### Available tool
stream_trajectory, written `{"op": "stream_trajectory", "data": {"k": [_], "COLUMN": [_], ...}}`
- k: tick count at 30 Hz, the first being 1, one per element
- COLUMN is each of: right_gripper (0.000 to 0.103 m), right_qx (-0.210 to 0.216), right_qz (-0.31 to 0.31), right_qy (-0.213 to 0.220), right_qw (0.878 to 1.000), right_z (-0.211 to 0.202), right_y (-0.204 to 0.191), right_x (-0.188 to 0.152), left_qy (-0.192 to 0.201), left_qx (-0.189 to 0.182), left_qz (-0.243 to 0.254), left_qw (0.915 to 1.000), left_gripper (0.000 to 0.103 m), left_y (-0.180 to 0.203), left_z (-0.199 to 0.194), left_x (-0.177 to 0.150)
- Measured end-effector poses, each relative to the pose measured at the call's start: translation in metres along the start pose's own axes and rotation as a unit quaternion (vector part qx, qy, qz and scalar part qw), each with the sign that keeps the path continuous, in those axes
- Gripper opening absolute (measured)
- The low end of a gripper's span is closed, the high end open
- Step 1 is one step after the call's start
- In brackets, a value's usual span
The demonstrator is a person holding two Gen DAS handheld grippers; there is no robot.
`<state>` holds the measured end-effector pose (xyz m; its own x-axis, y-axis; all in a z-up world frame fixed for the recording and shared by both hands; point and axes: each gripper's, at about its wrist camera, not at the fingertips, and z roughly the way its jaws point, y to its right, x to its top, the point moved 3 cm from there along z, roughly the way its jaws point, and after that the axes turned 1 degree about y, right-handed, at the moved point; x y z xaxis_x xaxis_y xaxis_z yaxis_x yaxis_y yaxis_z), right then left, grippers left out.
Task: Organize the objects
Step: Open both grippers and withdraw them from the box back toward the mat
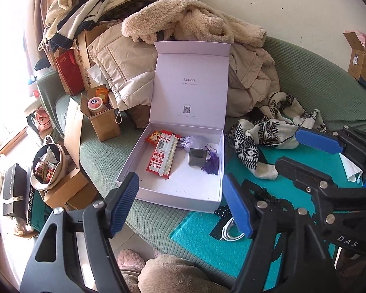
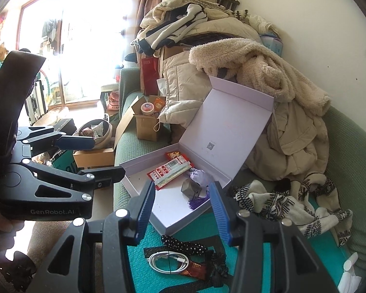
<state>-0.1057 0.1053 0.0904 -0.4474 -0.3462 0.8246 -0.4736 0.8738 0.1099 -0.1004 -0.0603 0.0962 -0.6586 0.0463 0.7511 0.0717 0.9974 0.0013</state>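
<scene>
Nearest, left gripper [image 1: 180, 204] with blue pads spread wide, nothing between them, hanging above the front edge of the white box [image 1: 144, 193]. Right gripper [image 2: 183, 210] also open and empty, jaws less wide, above the near corner of the same box. Under the right gripper, on a teal mat [image 2: 144, 276]: a coiled white cable [image 2: 168, 262], a black dotted band [image 2: 183, 244] and a small dark red packet [image 2: 195, 269], all close together, the cable partly over the packet. Just behind, the white box resting on the green sofa [image 1: 105, 156], lid [image 1: 190, 83] standing upright at the back with a small printed code on the inner face. Inside the box, at the far side: a red and white packet [image 1: 161, 156] lying flat, a lilac pouch [image 1: 192, 142] beside it, a grey cube [image 1: 197, 158] touching a purple tassel [image 1: 212, 166]. Front half of the box floor bare. To the right of the box, a black and white patterned knit [image 1: 251, 141] crumpled on the sofa. To the left, a small open carton [image 1: 102, 119] with a pink-lidded jar [image 1: 95, 105] inside. Farther back, a heap of beige coats [image 1: 124, 73] and a fleece blanket [image 1: 190, 22] against the wall, the box lid leaning in front of them.
</scene>
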Motion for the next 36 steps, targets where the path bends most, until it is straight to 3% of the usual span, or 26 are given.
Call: {"op": "stream_trajectory", "data": {"k": [23,36], "right_gripper": [0.05,0.05], "right_qx": [-0.026,-0.033], "right_qz": [0.038,0.071], "right_qy": [-0.026,-0.058], "right_qw": [0.999,0.995], "right_z": [-0.063,-0.058], "right_y": [0.0,0.011], "right_x": [-0.077,-0.119], "left_qy": [-0.026,-0.057], "left_qx": [-0.032,-0.063], "left_qz": [0.009,0.007], "left_qw": [0.9991,0.9963], "left_gripper": [0.071,0.071], "left_y": [0.063,0.082], "left_z": [-0.043,-0.022], "left_x": [-0.082,-0.117]}}
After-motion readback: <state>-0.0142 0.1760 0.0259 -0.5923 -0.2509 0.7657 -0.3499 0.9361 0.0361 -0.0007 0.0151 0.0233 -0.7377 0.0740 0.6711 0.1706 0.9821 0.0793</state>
